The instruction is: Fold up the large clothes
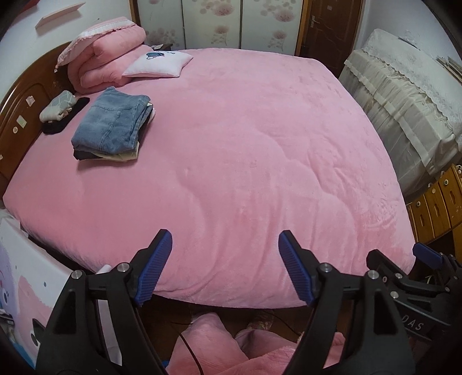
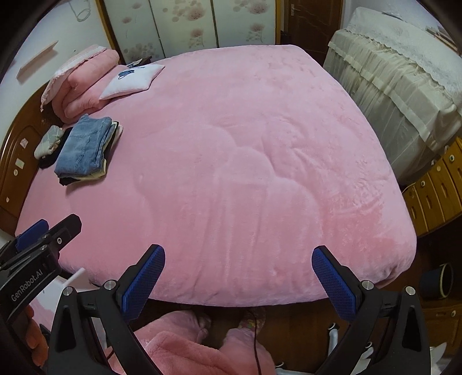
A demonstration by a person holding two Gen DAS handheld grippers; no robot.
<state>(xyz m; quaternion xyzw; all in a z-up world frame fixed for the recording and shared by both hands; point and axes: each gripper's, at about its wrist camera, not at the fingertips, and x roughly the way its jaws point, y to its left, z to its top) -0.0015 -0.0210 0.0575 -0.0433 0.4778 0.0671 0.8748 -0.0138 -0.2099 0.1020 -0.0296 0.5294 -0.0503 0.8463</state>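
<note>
1. A home bedroom: a wide bed (image 1: 231,150) under a pink plush cover fills the room.
2. Folded quilt (image 1: 106,57), pillow (image 1: 157,65) and wooden headboard (image 1: 26,98) stand at its head.
3. Flower-patterned wardrobe doors (image 1: 213,20) line the far wall.

Both wrist views angled down from bed (image 1: 231,129) foot (side by side), sharing headboard (image 2: 17,161)

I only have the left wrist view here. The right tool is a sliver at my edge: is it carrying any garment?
Observer: No; the right wrist view shows the right tool open, with only the pink bedcover beyond it.
Operator: Anything on the floor past the bed's right corner?
Observer: A dark round container stands there.
Operator: What grips the left tool?
Observer: A hand shows beneath the left tool.
</note>
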